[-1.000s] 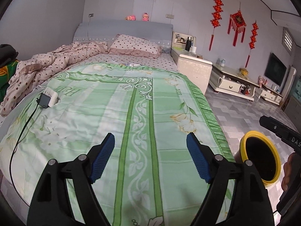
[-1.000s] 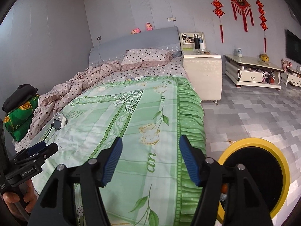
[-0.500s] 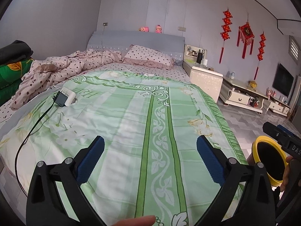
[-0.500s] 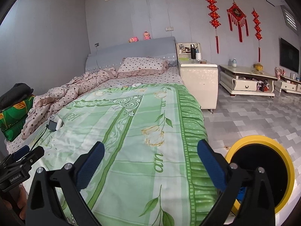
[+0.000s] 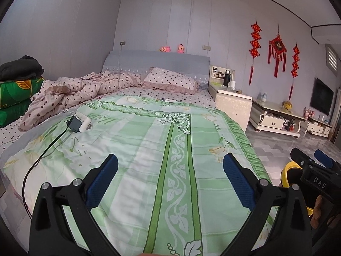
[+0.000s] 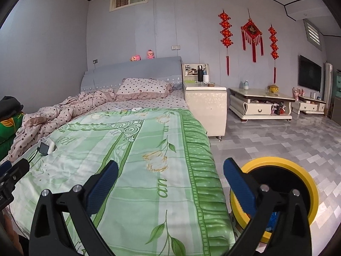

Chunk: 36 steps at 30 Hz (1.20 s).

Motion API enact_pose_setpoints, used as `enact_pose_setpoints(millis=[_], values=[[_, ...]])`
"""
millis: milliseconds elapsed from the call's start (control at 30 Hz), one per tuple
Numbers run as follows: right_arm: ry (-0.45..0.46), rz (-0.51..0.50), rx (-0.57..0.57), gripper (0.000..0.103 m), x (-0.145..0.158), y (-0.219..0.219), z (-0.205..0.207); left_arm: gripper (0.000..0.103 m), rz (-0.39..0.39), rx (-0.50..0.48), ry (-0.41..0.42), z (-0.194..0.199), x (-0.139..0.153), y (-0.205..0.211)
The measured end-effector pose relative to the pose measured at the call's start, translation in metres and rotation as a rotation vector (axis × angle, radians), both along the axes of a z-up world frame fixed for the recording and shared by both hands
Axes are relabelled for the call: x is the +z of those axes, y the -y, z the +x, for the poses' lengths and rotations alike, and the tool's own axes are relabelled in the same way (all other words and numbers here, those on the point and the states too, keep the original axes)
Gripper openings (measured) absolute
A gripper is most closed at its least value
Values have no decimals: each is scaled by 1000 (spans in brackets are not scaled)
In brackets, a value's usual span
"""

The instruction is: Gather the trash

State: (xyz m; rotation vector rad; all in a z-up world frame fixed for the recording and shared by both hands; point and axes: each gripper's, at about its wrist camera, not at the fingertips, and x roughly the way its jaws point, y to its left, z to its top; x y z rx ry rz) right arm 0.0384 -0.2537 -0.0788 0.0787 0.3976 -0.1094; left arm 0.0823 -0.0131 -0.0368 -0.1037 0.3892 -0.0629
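Bedroom with green bedspread (image 5: 170,149) wider in view than a second ago; left gripper (image 5: 170,177) and right gripper (image 6: 170,179) spread further, pinching nothing, yellow bin (image 6: 298,170) beside bed; no trash visible outside it

Your left gripper (image 5: 170,178) and right gripper (image 6: 170,180) both gape wide, empty, fingers pointing toward twelve o'clock.

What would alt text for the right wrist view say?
An open, empty two-finger gripper with blue pads hangs over the foot of a bed under a green floral quilt. A yellow-rimmed trash bin stands on the grey tiled floor right of the bed, partly behind the right finger.
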Motion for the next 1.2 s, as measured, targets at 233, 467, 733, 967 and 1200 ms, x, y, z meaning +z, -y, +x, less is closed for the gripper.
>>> enact_pose_setpoints(millis=[233, 467, 733, 967, 1200], values=[[-14, 8, 15, 95, 2, -3, -3, 95, -11, -6, 2, -7, 4, 1], [-11, 7, 19, 95, 1, -5, -4, 95, -7, -6, 6, -10, 6, 4], [-13, 10, 16, 95, 1, -5, -4, 95, 10, -10, 17, -12, 6, 8], [-18, 14, 10, 95, 0, -4, -4, 95, 11, -9, 17, -12, 6, 8], [-24, 19, 7, 95, -3, -3, -2, 95, 10, -10, 17, -12, 6, 8]])
